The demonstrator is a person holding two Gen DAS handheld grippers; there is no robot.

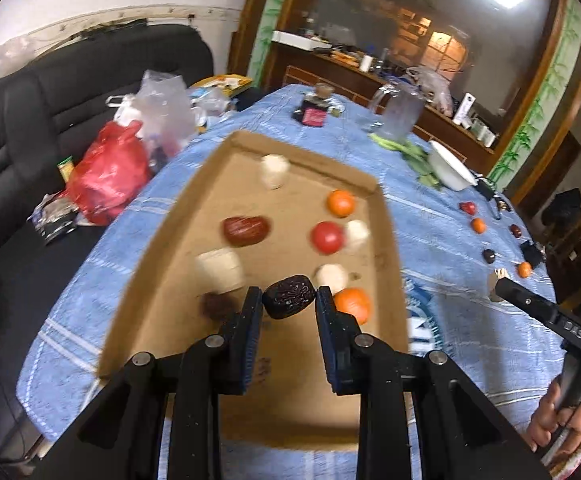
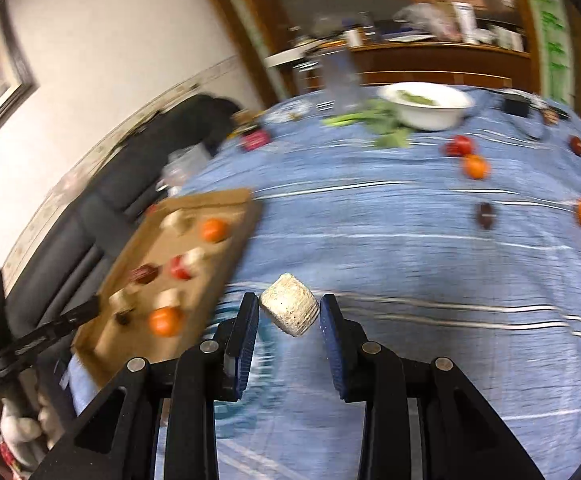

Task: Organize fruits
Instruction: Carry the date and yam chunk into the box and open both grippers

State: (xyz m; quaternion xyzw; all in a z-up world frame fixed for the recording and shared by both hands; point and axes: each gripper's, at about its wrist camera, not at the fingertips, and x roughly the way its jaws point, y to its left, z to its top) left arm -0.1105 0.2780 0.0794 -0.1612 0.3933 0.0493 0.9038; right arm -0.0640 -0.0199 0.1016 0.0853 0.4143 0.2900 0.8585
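Blue-clothed bench (image 1: 450, 240) carries the cardboard tray (image 1: 386, 240): left gripper (image 1: 288, 300), jaws clenched on a dark date (image 1: 288, 300), hangs over its near end, while right gripper (image 2: 289, 308), grasping a pale chunk (image 2: 289, 306), sits beside its right edge.

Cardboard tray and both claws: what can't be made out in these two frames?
- Cardboard tray, left wrist view: near edge hidden behind the left claw; pale pieces too motion-blurred to identify.
- Dark wrinkled fruit: underside hidden.
- Pale chunk in the right claw, right wrist view: its kind is unclear.
- Small fruits on the tablecloth: smeared by blur.
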